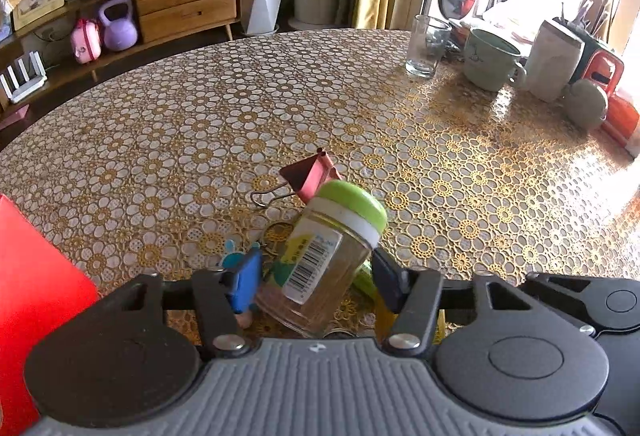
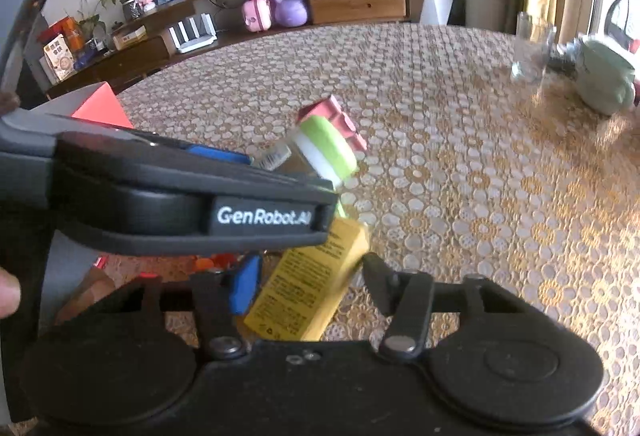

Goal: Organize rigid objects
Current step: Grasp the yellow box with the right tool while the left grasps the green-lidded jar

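Your left gripper (image 1: 316, 272) clamps a clear ribbed jar (image 1: 316, 268) with a smooth green lid (image 1: 354, 201), tilted toward 1 o'clock; a barcode label wraps its glass. At 12 o'clock from the lid lies a pink metal binder clip (image 1: 312, 175) with wire handles. Your right gripper (image 2: 308, 276) pinches a flat yellow printed tube (image 2: 308, 288). Below spreads a round table (image 1: 240, 107) under gold flower-lace cloth; a glass tumbler (image 1: 426, 45) and pale green mug (image 1: 490, 61) stand at 2 o'clock. A wooden sideboard (image 1: 184, 1) lines the wall.
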`<move>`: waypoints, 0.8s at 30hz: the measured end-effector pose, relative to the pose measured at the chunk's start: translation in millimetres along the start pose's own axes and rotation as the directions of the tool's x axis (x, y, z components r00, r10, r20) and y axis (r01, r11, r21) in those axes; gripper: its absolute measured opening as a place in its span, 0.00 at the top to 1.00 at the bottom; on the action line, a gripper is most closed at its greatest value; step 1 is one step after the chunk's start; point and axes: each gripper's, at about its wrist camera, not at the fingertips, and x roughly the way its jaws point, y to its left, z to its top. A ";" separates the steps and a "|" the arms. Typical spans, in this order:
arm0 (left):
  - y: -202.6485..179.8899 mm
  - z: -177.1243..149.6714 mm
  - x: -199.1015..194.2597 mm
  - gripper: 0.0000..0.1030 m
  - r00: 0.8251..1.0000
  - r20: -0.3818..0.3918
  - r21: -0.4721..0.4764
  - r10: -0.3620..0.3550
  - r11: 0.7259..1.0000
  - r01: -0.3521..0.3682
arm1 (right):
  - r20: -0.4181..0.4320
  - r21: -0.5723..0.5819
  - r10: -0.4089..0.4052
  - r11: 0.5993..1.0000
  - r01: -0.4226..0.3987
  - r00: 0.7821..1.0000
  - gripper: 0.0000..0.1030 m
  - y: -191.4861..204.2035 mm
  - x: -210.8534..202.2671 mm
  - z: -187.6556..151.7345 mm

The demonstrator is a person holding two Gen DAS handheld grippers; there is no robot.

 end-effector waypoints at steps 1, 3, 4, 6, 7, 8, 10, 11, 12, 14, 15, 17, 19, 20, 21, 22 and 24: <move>-1.5 -0.4 0.5 0.46 1.000 0.001 0.011 0.009 1.000 -0.009 | -0.001 0.012 0.009 1.000 -0.009 1.000 0.51 -1.3 0.6 -0.4; -3.1 -1.6 -0.4 0.47 1.000 0.007 0.022 0.015 1.000 -0.016 | 0.003 0.024 0.016 1.000 -0.016 1.000 0.53 -3.1 -1.1 -1.2; -3.6 -2.1 -0.7 0.47 1.000 0.009 0.025 0.018 1.000 -0.018 | 0.006 0.026 0.017 1.000 -0.017 1.000 0.54 -3.5 -2.4 -2.0; -4.5 -2.4 -1.6 0.49 1.000 0.012 0.029 0.026 0.999 -0.027 | 0.015 0.028 0.022 0.999 -0.023 1.000 0.61 -4.3 -5.2 -3.1; -5.5 -2.8 -2.4 0.50 0.999 0.015 0.031 0.035 0.999 -0.035 | 0.018 0.031 0.027 0.999 -0.027 0.999 0.62 -4.5 -6.7 -3.2; -6.4 -3.3 -3.1 0.51 0.999 0.018 0.033 0.044 0.998 -0.044 | 0.020 0.033 0.032 0.999 -0.032 0.999 0.65 -4.6 -8.1 -3.4; -7.2 -4.4 -5.1 0.53 0.998 0.022 0.031 0.061 0.998 -0.062 | 0.024 0.036 0.034 0.999 -0.034 0.999 0.68 -1.9 -7.9 1.0; -6.9 -5.4 -6.6 0.55 0.997 0.025 0.030 0.070 0.997 -0.071 | 0.026 0.038 0.037 0.999 -0.038 0.999 0.69 -2.3 -9.6 0.2; -6.4 -5.9 -7.7 0.56 0.997 0.025 0.029 0.078 0.996 -0.079 | 0.028 0.041 0.040 0.998 -0.041 0.999 0.70 -2.7 -11.5 -0.7; -3.7 -7.2 -10.7 0.56 0.996 0.020 0.009 0.088 0.996 -0.089 | 0.041 0.044 0.037 0.998 -0.039 0.998 0.72 -4.7 -16.7 -1.5; -1.6 -8.1 -12.9 0.56 0.996 0.020 -0.003 0.090 0.996 -0.089 | 0.051 0.038 0.028 0.999 -0.030 0.998 0.72 -5.4 -20.1 -1.7; 1.8 -10.0 -17.8 0.56 0.996 0.023 -0.028 0.087 0.996 -0.087 | 0.063 0.031 0.022 0.999 -0.024 0.998 0.72 -6.1 -24.6 -1.1; 4.7 -11.7 -22.8 0.56 0.996 0.021 -0.049 0.092 0.995 -0.091 | 0.063 0.034 0.025 0.999 -0.027 0.998 0.72 -8.1 -29.0 -1.1; 5.4 -13.0 -25.2 0.56 0.995 0.019 -0.054 0.095 0.994 -0.093 | 0.068 0.036 0.023 0.999 -0.026 0.997 0.72 -8.9 -32.1 -1.3; 6.0 -14.6 -28.3 0.57 0.995 0.020 -0.058 0.098 0.994 -0.097 | 0.074 0.037 0.022 0.999 -0.025 0.997 0.72 -8.6 -35.1 -1.3; 6.1 -16.0 -31.5 0.57 0.995 0.021 -0.062 0.100 0.993 -0.099 | 0.079 0.040 0.023 0.999 -0.027 0.997 0.72 -9.1 -38.6 -1.1; 7.0 -18.3 -38.3 0.57 0.995 0.020 -0.075 0.096 0.993 -0.094 | 0.083 0.051 0.032 0.998 -0.036 0.996 0.72 -10.8 -45.2 0.1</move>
